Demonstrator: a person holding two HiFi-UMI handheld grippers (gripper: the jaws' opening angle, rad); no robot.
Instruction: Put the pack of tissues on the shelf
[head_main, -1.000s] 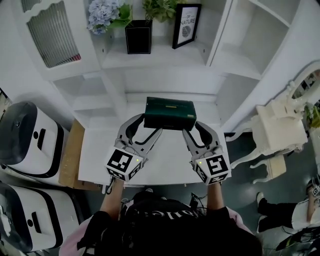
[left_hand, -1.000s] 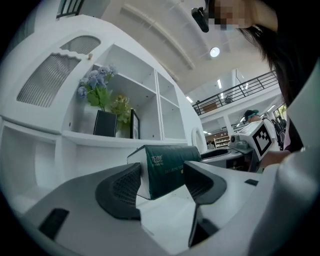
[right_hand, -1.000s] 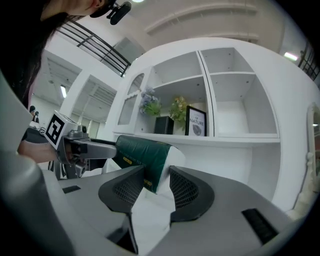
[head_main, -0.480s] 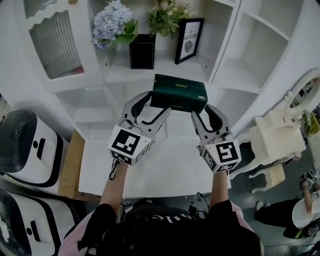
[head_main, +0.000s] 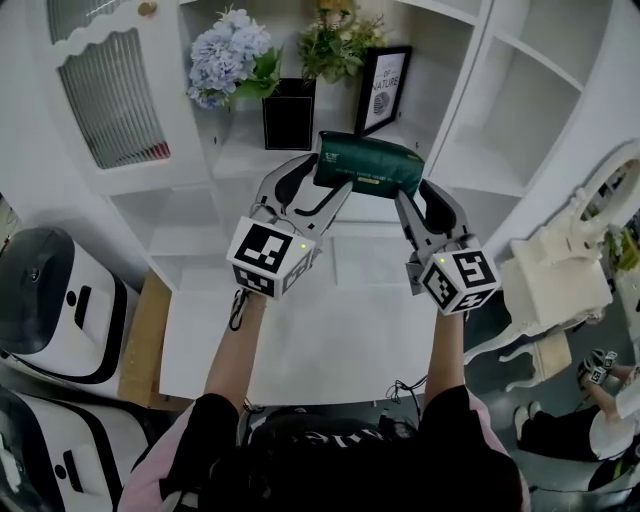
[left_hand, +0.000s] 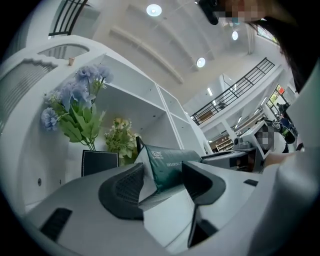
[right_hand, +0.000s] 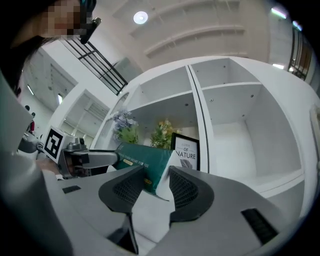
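Observation:
The dark green pack of tissues (head_main: 368, 168) hangs in the air in front of the white shelf (head_main: 232, 152), level with the board that holds the vase. My left gripper (head_main: 318, 186) grips its left end and my right gripper (head_main: 422, 196) its right end. In the left gripper view the pack (left_hand: 167, 162) and its white end flap sit between the jaws of my left gripper (left_hand: 162, 177), which are closing on it. In the right gripper view the pack (right_hand: 145, 160) is pinched in my right gripper (right_hand: 156, 187).
On the shelf board stand a black vase (head_main: 290, 112) with blue flowers (head_main: 225, 55), a green plant (head_main: 335, 40) and a framed print (head_main: 385, 78). A white table (head_main: 330, 330) lies below my arms. A white chair (head_main: 545, 270) is to the right, white machines (head_main: 50, 290) to the left.
Both grippers have lifted the pack from just above the table's far edge up and forward to the height of the vase board. The pack has tilted slightly.

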